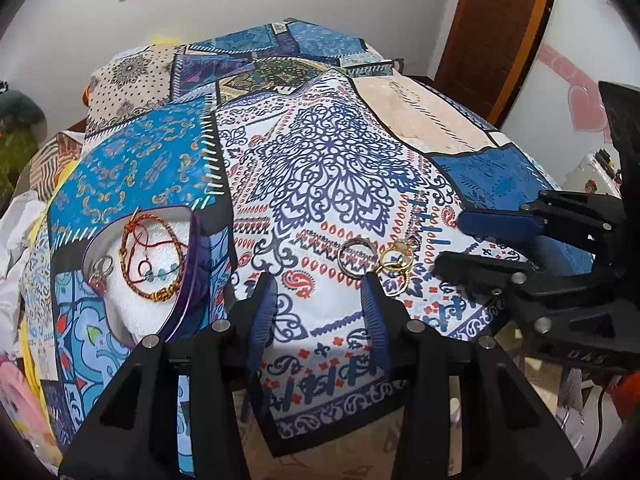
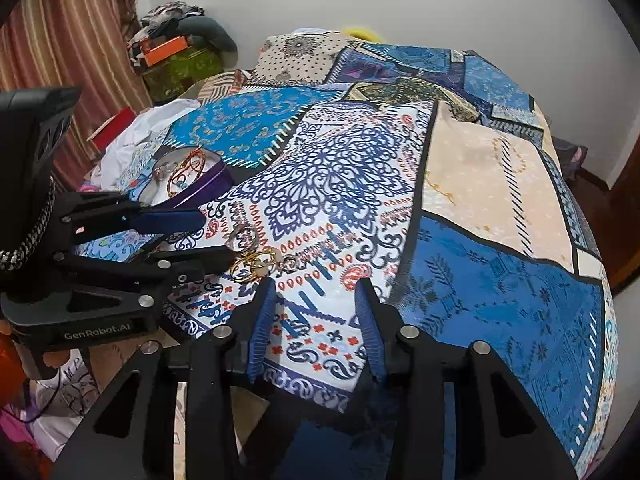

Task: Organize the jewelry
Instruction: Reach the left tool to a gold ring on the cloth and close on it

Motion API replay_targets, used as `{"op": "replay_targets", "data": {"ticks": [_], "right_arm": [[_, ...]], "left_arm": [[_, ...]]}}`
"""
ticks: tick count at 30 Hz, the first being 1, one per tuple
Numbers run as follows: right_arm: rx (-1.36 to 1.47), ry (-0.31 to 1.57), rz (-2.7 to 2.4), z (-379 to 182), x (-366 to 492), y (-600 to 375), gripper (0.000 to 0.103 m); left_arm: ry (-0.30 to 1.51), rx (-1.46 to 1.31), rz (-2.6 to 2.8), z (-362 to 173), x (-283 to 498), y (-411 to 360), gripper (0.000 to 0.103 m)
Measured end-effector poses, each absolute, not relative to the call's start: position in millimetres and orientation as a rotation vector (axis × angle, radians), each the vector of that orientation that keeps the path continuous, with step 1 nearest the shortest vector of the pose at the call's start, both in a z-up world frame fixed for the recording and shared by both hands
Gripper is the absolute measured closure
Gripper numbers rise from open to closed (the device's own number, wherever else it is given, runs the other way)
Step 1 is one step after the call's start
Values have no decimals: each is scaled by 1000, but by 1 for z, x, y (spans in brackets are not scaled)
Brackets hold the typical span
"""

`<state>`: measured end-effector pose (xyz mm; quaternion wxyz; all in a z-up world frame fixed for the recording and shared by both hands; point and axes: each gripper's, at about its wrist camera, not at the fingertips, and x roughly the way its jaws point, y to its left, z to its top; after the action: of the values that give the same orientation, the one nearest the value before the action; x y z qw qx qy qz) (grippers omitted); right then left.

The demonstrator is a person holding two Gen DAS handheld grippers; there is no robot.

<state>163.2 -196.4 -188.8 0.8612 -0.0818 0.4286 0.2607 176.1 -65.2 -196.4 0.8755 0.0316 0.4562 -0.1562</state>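
Note:
A silver ring (image 1: 356,258) and gold rings (image 1: 394,264) lie loose on the patterned bedspread (image 1: 320,160). A purple-rimmed jewelry box (image 1: 188,280) at left holds red cord bracelets (image 1: 148,256), a bead chain and a ring. My left gripper (image 1: 320,284) is open and empty, just short of the rings. My right gripper (image 1: 452,236) is open at the right of the rings. In the right wrist view the rings (image 2: 252,260) lie left of my open right gripper (image 2: 316,286); the left gripper (image 2: 200,236) reaches in from the left beside the box (image 2: 208,184).
The bedspread covers a bed that drops off at the near edge (image 1: 332,432). Clothes and bags (image 2: 176,56) pile by a striped curtain (image 2: 60,60). A wooden door (image 1: 492,28) stands at the far right.

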Motion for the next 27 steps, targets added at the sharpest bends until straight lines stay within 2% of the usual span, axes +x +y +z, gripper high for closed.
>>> {"op": "replay_targets", "data": {"ticks": [10,16,20,27], "right_arm": [[-234,886,568,-193,170,-181,79],[-234,886,590,-195,175,-177,92],[-219,884,599,-196,176,-178,93],[-165,886,582,-192,179,-187,94]], "left_arm": [[940,65,-351,-198,183,-70,61],[935,53,-359,-200,187,-72,61],[927,46,-363,-200,190,-72,63],[930,-8,-375,-201,195,-69,82]]}}
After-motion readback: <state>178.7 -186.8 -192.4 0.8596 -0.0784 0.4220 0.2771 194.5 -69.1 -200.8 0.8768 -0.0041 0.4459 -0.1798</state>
